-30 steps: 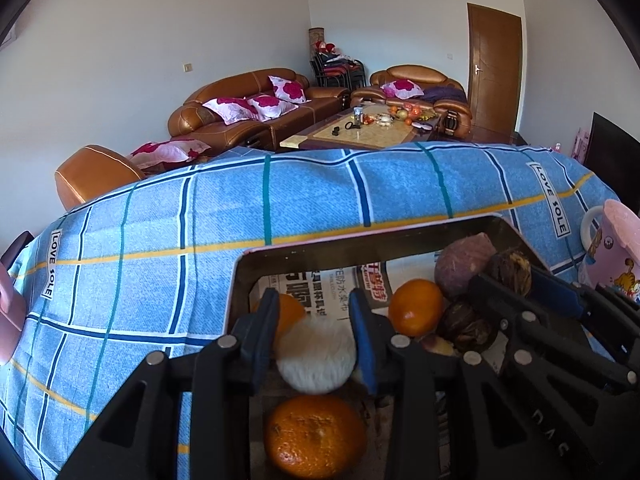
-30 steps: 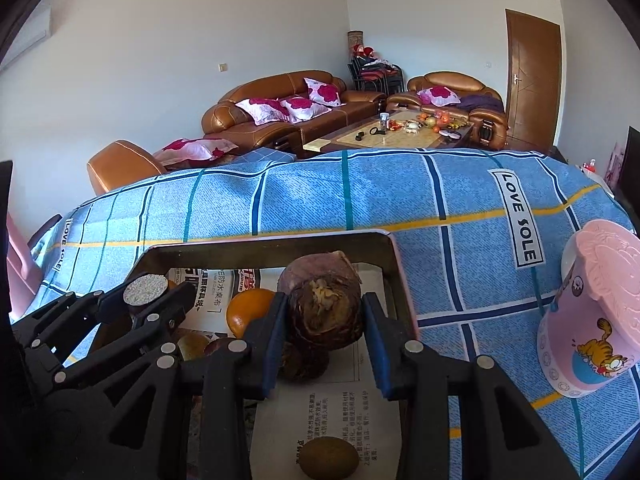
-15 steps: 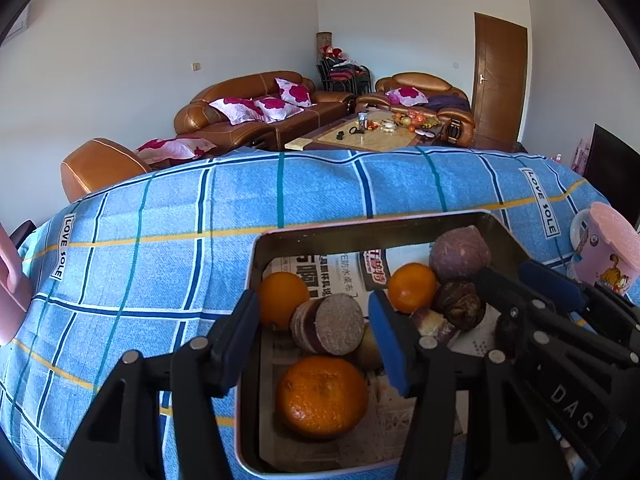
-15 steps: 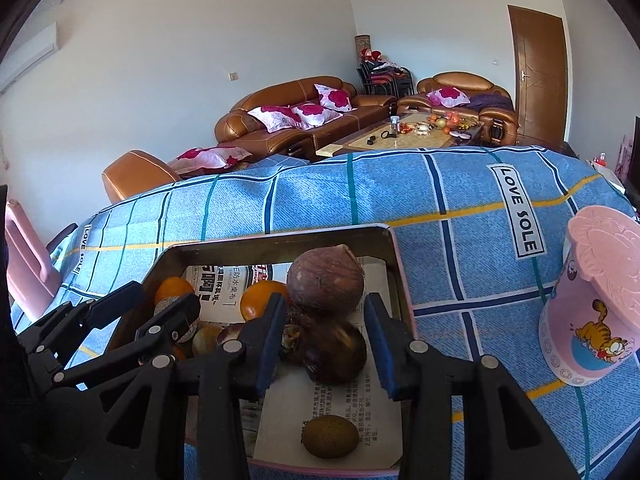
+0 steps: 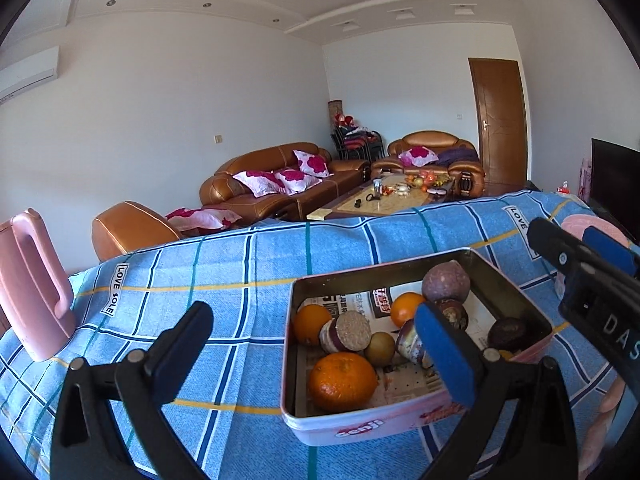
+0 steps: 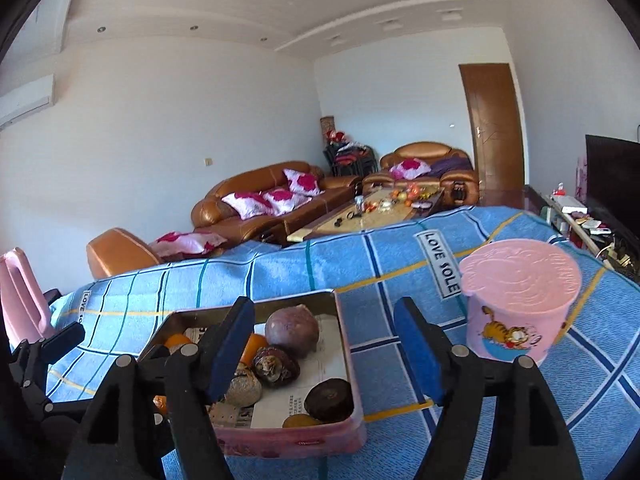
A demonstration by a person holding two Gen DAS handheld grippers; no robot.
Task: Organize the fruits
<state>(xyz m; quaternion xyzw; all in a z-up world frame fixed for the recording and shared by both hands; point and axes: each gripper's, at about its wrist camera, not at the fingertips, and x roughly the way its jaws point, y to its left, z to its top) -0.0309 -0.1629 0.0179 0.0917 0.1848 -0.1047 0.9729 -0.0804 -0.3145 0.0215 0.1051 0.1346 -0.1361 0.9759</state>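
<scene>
Both grippers have been pulled back and lifted since a second ago, and the cut piece and the brown fruit once pinched have been let go into the tin (image 5: 520, 304). The blue checked cloth (image 5: 240, 272) is spread under everything. The tin is set near, lined with newspaper, likely so fruits are kept together. A pink cup (image 6: 516, 300) is stood to its right. The left gripper (image 5: 316, 344) is being opened wide, with nothing gripped. The right gripper (image 6: 324, 344) is being opened too, empty. The big orange (image 5: 342, 380) is laid nearest, the cut piece (image 5: 350, 332) behind it.
</scene>
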